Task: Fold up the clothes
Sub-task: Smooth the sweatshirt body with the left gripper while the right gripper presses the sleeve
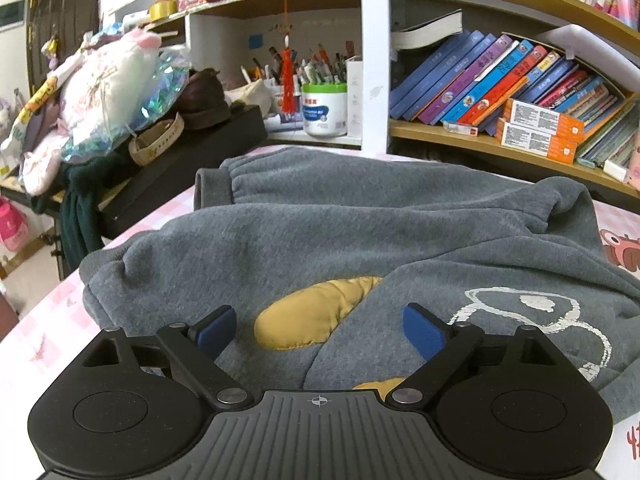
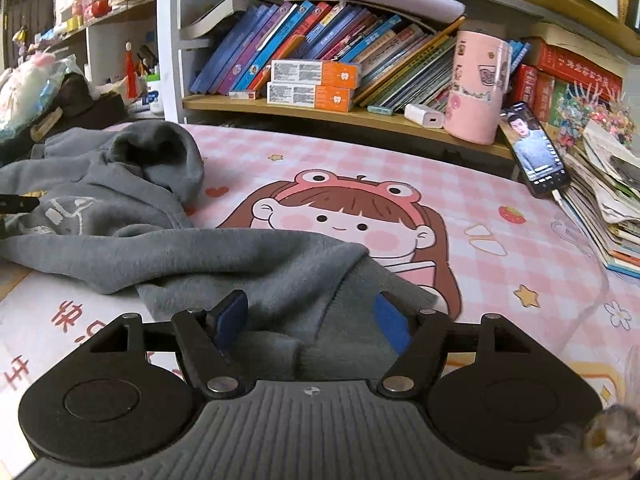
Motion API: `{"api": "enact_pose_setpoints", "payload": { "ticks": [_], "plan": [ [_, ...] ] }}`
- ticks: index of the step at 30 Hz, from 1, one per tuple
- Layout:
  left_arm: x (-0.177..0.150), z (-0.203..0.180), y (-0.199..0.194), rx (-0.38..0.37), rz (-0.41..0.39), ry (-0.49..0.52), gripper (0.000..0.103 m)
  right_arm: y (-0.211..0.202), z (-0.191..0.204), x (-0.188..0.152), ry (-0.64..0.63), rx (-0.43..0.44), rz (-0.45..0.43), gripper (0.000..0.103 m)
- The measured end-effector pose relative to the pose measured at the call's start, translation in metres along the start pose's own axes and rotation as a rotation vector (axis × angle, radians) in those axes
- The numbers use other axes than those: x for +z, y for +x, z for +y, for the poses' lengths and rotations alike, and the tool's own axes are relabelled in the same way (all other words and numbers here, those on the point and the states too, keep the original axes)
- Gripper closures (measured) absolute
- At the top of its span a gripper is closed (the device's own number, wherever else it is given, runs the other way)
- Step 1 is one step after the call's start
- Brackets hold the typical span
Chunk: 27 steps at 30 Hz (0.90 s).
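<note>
A grey fleece sweatshirt (image 1: 320, 240) with a yellow patch (image 1: 312, 312) and a white line print lies crumpled on the pink checked table mat (image 1: 52, 320). My left gripper (image 1: 320, 330) is open just above the sweatshirt, its blue pads either side of the yellow patch. In the right wrist view the same sweatshirt (image 2: 192, 256) spreads from the left to the front. My right gripper (image 2: 314, 320) is open with a fold of the grey cloth lying between its blue pads.
The mat shows a cartoon girl (image 2: 340, 220). Bookshelves with leaning books (image 1: 500, 80) stand behind. A pink cup (image 2: 476, 84), a phone (image 2: 536, 148) and stacked papers (image 2: 608, 200) sit at the right. A black box (image 1: 180, 160) piled with toys stands at the left.
</note>
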<state>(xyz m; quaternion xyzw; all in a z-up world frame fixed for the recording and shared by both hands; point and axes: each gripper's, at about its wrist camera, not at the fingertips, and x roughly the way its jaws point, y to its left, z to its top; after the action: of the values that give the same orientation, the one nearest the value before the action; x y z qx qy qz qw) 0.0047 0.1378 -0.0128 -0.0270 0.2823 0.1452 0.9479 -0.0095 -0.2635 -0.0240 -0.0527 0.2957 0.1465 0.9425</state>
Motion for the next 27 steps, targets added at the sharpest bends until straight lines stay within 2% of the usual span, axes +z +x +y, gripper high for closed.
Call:
{"api": "enact_pose_setpoints", "payload": {
  "ticks": [5, 12, 16, 23, 27],
  "plan": [
    [0.0, -0.003, -0.005, -0.003, -0.03, 0.017, 0.009, -0.017, -0.016, -0.003, 0.062, -0.017, 0.001, 0.035],
    [0.0, -0.007, -0.01, -0.01, -0.06, 0.038, 0.006, -0.025, -0.034, -0.002, 0.206, 0.033, 0.024, 0.035],
    [0.0, -0.006, -0.011, -0.021, -0.068, 0.029, 0.006, -0.025, -0.038, 0.0, 0.251, 0.002, 0.026, 0.035],
    [0.0, -0.005, -0.01, -0.032, -0.067, 0.031, 0.006, -0.029, -0.044, 0.019, 0.247, 0.027, 0.013, 0.035],
    [0.0, -0.002, -0.009, -0.042, -0.061, 0.015, 0.006, 0.002, -0.048, 0.037, 0.17, 0.03, 0.106, 0.035]
  ]
}}
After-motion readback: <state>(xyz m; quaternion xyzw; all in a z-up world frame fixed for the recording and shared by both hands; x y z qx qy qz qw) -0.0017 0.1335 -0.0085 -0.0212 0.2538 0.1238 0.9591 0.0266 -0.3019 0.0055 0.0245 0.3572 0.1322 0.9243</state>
